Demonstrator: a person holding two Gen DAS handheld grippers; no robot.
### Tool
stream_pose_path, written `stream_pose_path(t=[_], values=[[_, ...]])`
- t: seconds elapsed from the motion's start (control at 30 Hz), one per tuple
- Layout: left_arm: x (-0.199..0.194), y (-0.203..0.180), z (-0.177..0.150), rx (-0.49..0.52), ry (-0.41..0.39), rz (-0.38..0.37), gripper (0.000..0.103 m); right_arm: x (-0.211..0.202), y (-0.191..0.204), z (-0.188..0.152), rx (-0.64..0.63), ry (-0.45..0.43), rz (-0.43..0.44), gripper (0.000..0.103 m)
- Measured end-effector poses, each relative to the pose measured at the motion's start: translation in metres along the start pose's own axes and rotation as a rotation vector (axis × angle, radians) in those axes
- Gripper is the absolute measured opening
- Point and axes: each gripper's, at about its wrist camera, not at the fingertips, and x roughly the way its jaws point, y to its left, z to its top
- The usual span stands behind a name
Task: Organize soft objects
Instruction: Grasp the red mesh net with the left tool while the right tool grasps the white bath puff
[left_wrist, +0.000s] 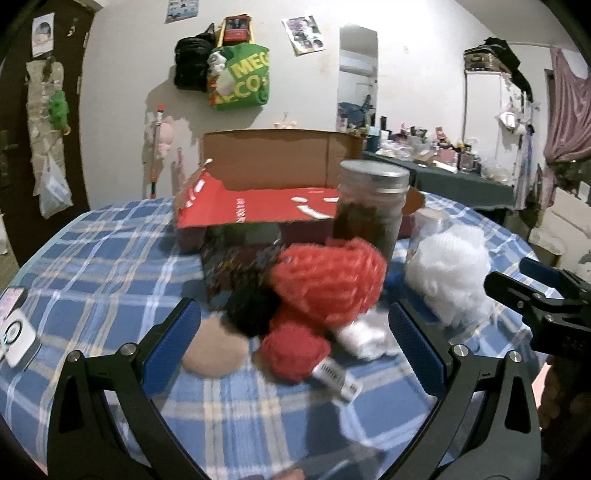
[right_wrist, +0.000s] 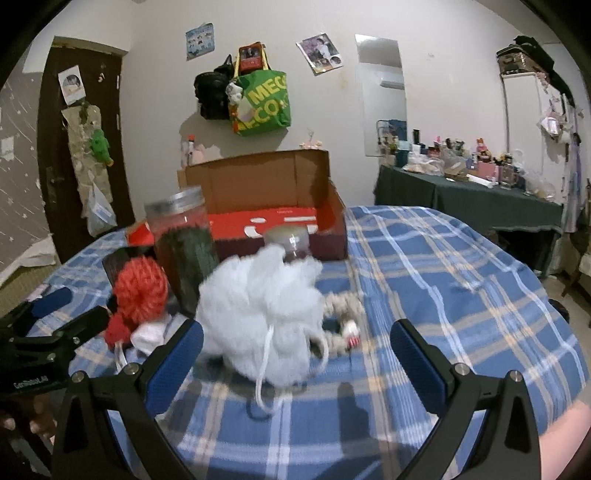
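Left wrist: your left gripper (left_wrist: 293, 332), fingers spread and empty, faces red yarn (left_wrist: 327, 282) leaning against the jar (left_wrist: 371, 206); a careless grab could topple it.

Right wrist: your right gripper (right_wrist: 295, 354), also spread, frames the white pouf (right_wrist: 264, 314) on the surface (right_wrist: 443, 266); its cord (right_wrist: 264, 369) may snag.

a lived-in bedroom at home. ahead of the claws, a blue plaid bedspread (right_wrist: 424, 266) with an open cardboard box (right_wrist: 273, 192). beyond, on the white wall, a green tote bag (right_wrist: 264, 103), photos (right_wrist: 319, 51) and a mirror (right_wrist: 384, 96). far right, a cluttered dressing table (right_wrist: 476, 195); far left, a dark door (right_wrist: 79, 140).
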Motion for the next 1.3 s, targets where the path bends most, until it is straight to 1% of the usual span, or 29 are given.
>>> stream_pose_path(t=[0.1,0.23,0.43,0.47,0.5,0.53,0.57,0.6,0.63,0.67,0.7,0.73,0.77,0.83,0.93,1.13,1.3], values=[[0.010,-0.003,0.009,0.014,0.020,-0.036,0.103,0.007,-0.004,0.012,0.004,0.005,0.047,0.103],[0.023,-0.010,0.017,0.039,0.052,-0.078,0.103,0.022,-0.007,0.023,-0.005,0.038,0.100,0.103],[0.039,-0.013,0.024,0.055,0.091,-0.087,0.103,0.043,-0.009,0.031,-0.043,0.084,0.167,0.103],[0.040,-0.012,0.024,0.051,0.099,-0.095,0.101,0.045,-0.009,0.031,-0.049,0.089,0.182,0.103],[0.043,-0.012,0.024,0.045,0.108,-0.107,0.094,0.047,-0.008,0.031,-0.058,0.095,0.204,0.103],[0.045,-0.011,0.023,0.042,0.117,-0.113,0.090,0.049,-0.007,0.031,-0.066,0.103,0.220,0.103],[0.049,-0.010,0.023,0.038,0.133,-0.120,0.081,0.050,-0.006,0.030,-0.074,0.108,0.232,0.103],[0.051,-0.009,0.022,0.035,0.146,-0.132,0.077,0.052,-0.004,0.029,-0.084,0.117,0.250,0.101],[0.053,-0.009,0.021,0.030,0.155,-0.153,0.075,0.054,-0.003,0.028,-0.093,0.129,0.269,0.087],[0.052,-0.007,0.021,0.020,0.155,-0.172,0.071,0.055,-0.001,0.026,-0.097,0.140,0.286,0.072],[0.051,-0.007,0.020,0.013,0.148,-0.178,0.068,0.057,0.001,0.022,-0.102,0.155,0.314,0.070],[0.049,-0.005,0.021,0.013,0.141,-0.182,0.065,0.058,0.002,0.020,-0.105,0.164,0.325,0.060],[0.047,-0.006,0.021,0.020,0.134,-0.181,0.062,0.058,0.003,0.018,-0.105,0.165,0.336,0.054],[0.044,-0.008,0.022,0.033,0.127,-0.180,0.058,0.051,0.003,0.016,-0.113,0.139,0.337,0.049],[0.037,-0.008,0.024,0.041,0.113,-0.186,0.056,0.041,0.001,0.016,-0.097,0.110,0.325,0.045],[0.017,-0.008,0.031,0.061,0.061,-0.174,0.055,0.022,0.002,0.028,-0.104,0.042,0.295,0.044],[0.005,-0.005,0.037,0.067,0.031,-0.164,0.055,0.014,0.004,0.034,-0.100,0.016,0.277,0.044]])
